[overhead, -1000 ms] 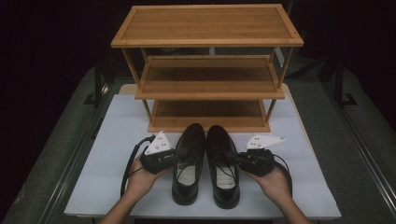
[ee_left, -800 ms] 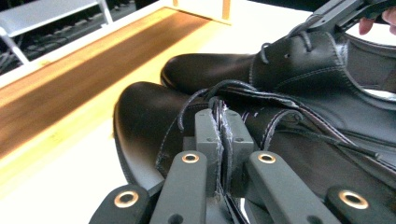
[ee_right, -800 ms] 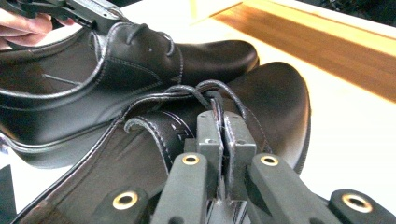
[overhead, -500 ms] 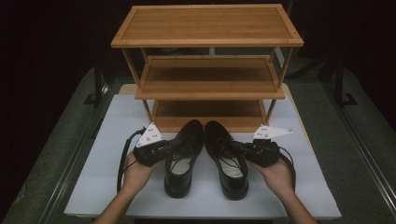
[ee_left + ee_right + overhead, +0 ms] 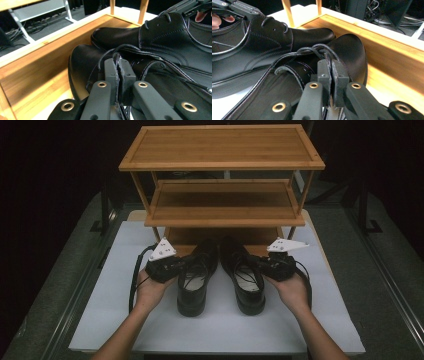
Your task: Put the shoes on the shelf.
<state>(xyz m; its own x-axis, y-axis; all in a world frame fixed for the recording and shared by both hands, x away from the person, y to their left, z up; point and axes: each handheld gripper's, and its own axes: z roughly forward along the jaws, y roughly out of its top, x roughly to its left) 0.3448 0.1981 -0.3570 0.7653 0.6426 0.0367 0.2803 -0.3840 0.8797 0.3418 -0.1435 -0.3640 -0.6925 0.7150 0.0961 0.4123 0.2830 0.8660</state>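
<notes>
Two black lace-up shoes stand side by side on the white tabletop [image 5: 115, 310], toes pointing at a bamboo shoe rack [image 5: 222, 150]. My left gripper [image 5: 182, 266] is shut on the outer edge of the left shoe [image 5: 195, 285]; in the left gripper view the gripper [image 5: 118, 67] pinches the leather by the laces of the left shoe [image 5: 80, 65]. My right gripper [image 5: 257, 265] is shut on the outer edge of the right shoe [image 5: 247, 287], and in the right gripper view the gripper [image 5: 329, 67] grips the rim of the right shoe [image 5: 352, 52]. Both toes reach the front edge of the bottom shelf [image 5: 225, 236].
The rack has three wooden shelves; the middle shelf [image 5: 225, 202] overhangs the lowest one. Its front posts [image 5: 152, 232] stand just outside the shoes. Dark floor and metal stands surround the table. Bare white tabletop lies near the person's forearms.
Both hands have carried the shoes forward toward the rack and slightly up. The toes have come from mid-table to the bottom shelf's front edge. Both grips stay the same.
</notes>
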